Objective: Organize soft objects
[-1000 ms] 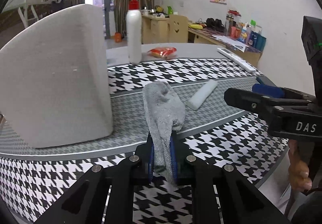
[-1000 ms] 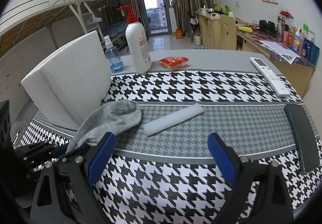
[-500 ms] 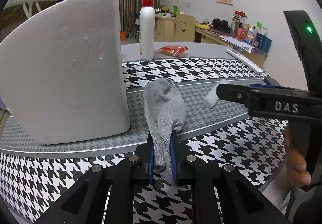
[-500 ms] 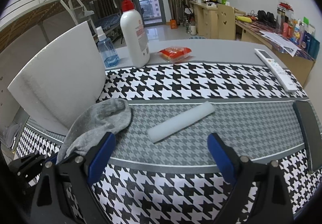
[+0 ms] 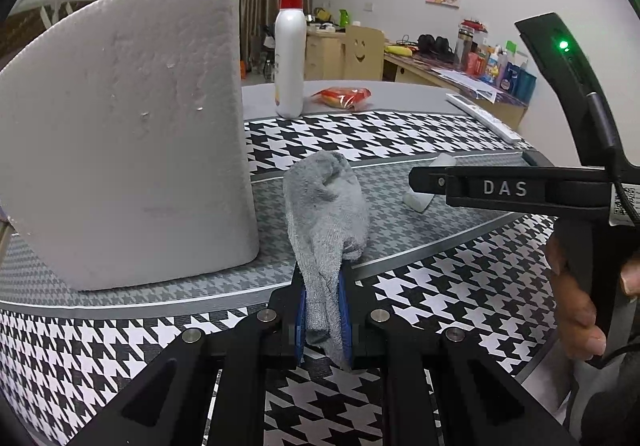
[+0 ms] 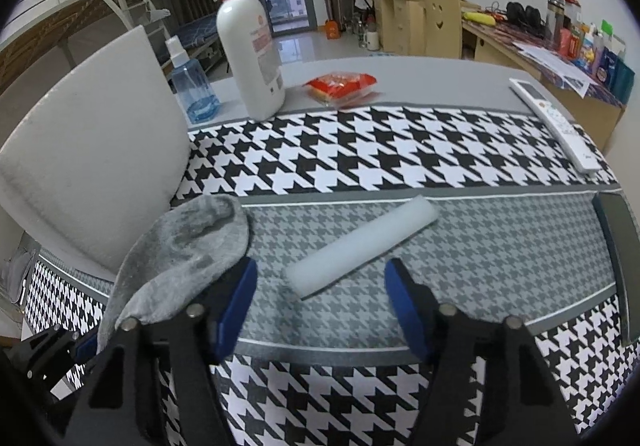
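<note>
A grey sock (image 5: 326,213) lies on the houndstooth cloth with its near end pinched between the blue pads of my left gripper (image 5: 322,320), which is shut on it. The same sock (image 6: 188,246) shows at the lower left of the right wrist view. A white foam stick (image 6: 360,246) lies slantwise on the grey band. My right gripper (image 6: 320,298) hovers just before its near end, jaws closing, pads on either side and not touching it. From the left wrist, the right gripper's black body (image 5: 504,187) crosses in front of the foam stick (image 5: 420,199).
A big white foam block (image 5: 128,133) stands left of the sock. At the back are a white pump bottle (image 6: 250,57), a blue spray bottle (image 6: 194,87) and a red snack packet (image 6: 340,83). A white remote (image 6: 556,121) and a dark phone (image 6: 616,246) lie on the right.
My right gripper moved forward and down toward the foam stick and its jaws narrowed. In the left wrist view its body slid further left across the stick. The left gripper kept its hold on the sock.
</note>
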`<state>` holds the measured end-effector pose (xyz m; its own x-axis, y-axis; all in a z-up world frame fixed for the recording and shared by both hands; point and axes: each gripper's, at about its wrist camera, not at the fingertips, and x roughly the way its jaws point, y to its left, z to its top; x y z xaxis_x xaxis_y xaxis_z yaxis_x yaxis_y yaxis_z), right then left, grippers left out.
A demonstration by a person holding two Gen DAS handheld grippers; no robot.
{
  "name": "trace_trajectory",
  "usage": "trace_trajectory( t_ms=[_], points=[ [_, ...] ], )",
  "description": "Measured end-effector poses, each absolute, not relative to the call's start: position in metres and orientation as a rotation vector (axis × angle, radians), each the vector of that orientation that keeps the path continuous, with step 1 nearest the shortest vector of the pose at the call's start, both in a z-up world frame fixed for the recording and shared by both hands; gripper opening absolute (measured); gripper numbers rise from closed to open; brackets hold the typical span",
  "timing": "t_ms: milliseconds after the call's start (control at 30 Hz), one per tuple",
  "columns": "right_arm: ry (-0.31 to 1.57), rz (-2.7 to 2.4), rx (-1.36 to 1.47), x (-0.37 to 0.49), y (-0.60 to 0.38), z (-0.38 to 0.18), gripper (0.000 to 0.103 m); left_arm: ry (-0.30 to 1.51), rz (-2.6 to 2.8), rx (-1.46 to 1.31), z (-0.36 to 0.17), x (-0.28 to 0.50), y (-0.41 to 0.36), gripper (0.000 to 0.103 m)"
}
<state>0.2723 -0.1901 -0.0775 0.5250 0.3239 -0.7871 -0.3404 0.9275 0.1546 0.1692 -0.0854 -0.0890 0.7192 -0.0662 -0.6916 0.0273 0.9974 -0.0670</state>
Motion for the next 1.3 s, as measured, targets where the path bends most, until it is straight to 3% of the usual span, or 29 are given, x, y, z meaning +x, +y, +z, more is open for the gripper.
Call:
trace_trajectory(
  t_ms=[167, 333, 633, 867, 1033, 1300],
  points=[
    [0.964, 0.406, -0.008, 0.275, -0.187, -0.083, 0.061, 0.769, -0.057, -0.056, -0.091, 0.171, -0.084, 0.015],
    [0.993, 0.405, -0.011, 0.280, -0.183, -0.090, 0.048, 0.772, -0.064, -0.059, -0.092, 0.173, -0.083, 0.015],
    [1.000, 0.375, -0.017, 0.285, -0.180, -0.092, 0.041, 0.771, -0.073, -0.064, -0.091, 0.173, -0.081, 0.015],
    [1.015, 0.386, 0.013, 0.283, -0.193, -0.089, 0.012, 0.768, -0.067, -0.062, -0.090, 0.171, -0.080, 0.015],
    [0.986, 0.399, -0.011, 0.270, -0.202, -0.084, 0.004, 0.767, -0.068, -0.059, -0.089, 0.171, -0.083, 0.015],
    [0.958, 0.367, -0.033, 0.246, -0.226, -0.075, 0.003, 0.763, -0.085, -0.051, -0.089, 0.169, -0.091, 0.015]
  ],
)
